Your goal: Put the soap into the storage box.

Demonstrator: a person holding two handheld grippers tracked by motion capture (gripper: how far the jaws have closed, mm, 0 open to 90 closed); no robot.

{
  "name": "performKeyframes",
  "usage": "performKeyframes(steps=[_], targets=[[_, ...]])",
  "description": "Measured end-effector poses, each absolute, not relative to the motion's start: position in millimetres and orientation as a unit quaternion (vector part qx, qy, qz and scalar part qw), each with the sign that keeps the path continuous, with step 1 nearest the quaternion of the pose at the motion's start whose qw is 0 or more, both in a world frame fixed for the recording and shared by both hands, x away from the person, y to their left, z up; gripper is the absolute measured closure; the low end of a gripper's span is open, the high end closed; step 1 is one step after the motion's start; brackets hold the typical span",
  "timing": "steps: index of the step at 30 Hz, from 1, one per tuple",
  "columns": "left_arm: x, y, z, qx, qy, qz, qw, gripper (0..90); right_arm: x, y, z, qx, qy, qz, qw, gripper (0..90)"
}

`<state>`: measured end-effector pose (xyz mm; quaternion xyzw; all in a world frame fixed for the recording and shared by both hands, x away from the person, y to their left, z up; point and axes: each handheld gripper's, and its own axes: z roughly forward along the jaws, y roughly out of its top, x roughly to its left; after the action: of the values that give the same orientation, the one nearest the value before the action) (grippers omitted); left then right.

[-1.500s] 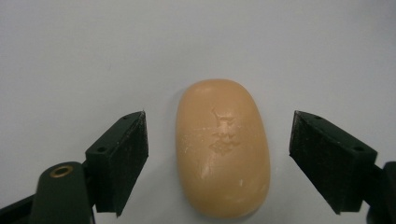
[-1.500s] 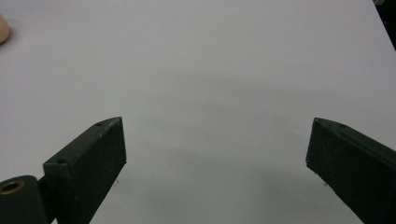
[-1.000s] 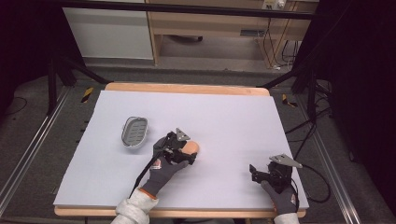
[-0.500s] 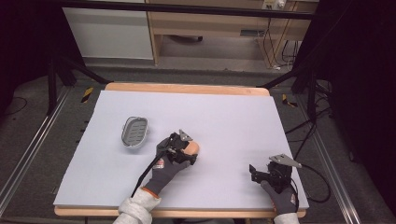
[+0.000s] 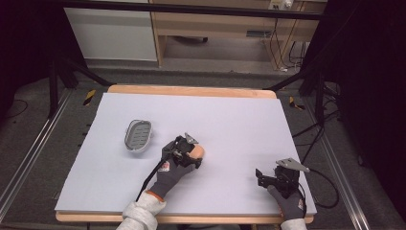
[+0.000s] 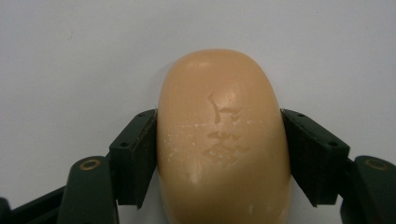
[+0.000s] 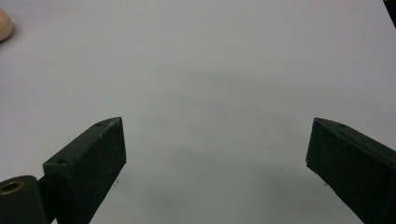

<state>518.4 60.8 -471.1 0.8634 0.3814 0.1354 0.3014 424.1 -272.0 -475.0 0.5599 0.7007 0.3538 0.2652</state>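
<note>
Pale lavender-grey sheeting covered the wooden table (image 5: 191, 90), which stood on a dark carpeted floor amid black stand legs and floor rails; a light wooden cabinet (image 5: 215, 24) lay beyond the far edge. Left of centre on the sheet rested a grey soap dish (image 5: 138, 135) with a slotted floor, empty, apart from the left gripper and with nothing between the two. The left gripper (image 5: 187, 152) lay near the middle of the table, held in a grey gloved left hand (image 5: 172, 168) whose forearm, in a white sleeve, entered from the near edge and angled up and to the right. Its jaws were closed against the two long sides of a peach-coloured bar of soap (image 6: 223, 140), which sat on the sheet. The bar's upper face bore an embossed mark, too worn to be read. The right gripper (image 5: 268, 178) rested near the table's near right corner, well apart from the soap, in a gloved right hand (image 5: 290, 205), grey plate uppermost. Its jaws stood wide apart over bare sheet, holding nothing; the soap's edge showed at the upper left of the right gripper view.
</note>
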Motion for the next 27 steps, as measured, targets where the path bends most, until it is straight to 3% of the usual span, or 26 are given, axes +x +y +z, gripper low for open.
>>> performKeyframes(steps=[15, 27], targets=[[517, 60, -469, 0.865, 0.380, 0.138, 0.299, 31.1, 424, -272, -475, 0.559, 0.702, 0.354, 0.265, 5.1], [503, 70, -444, 0.859, 0.362, 0.144, 0.332, 31.2, 424, -272, -475, 0.561, 0.699, 0.354, 0.267, 5.1]])
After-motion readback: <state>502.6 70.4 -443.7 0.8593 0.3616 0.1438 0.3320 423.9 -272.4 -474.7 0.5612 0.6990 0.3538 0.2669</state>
